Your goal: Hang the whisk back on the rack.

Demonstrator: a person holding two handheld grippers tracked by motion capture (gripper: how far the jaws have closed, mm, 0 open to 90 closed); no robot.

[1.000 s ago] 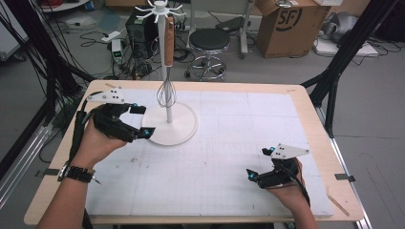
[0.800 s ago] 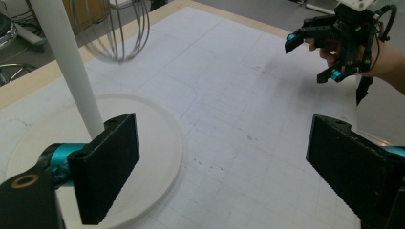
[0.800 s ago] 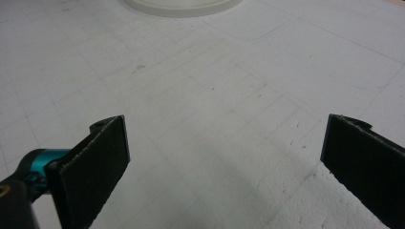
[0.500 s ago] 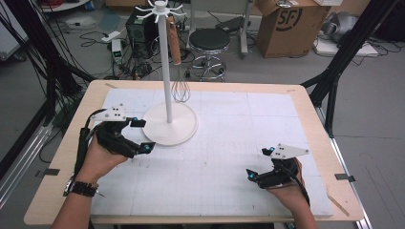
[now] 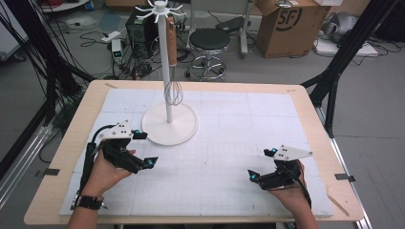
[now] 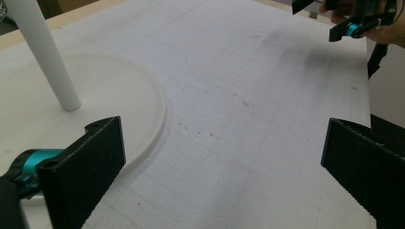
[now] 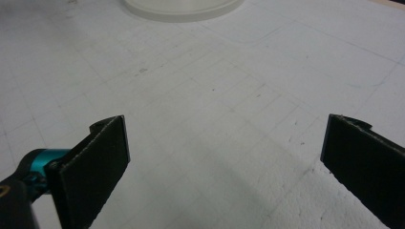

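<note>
table: (image 5: 57, 191) white mat, both hands low on it
stand: (image 5: 168, 71) on the mat's far left, just beyond the left gripper
whisk: (image 5: 173, 71) hangs from the stand's hook
left gripper: (image 5: 141, 150) jaws wide, just been opening, nothing between them
right gripper: (image 5: 260, 166) jaws wide, empty
step: likely done; next, rest

A: The stand's pole (image 6: 45, 57) is running off the top edge in the left gripper view, and its base (image 7: 184, 8) is getting cropped in the right one.

B: The whisk's (image 5: 174, 91) wires are blurring together.
</note>
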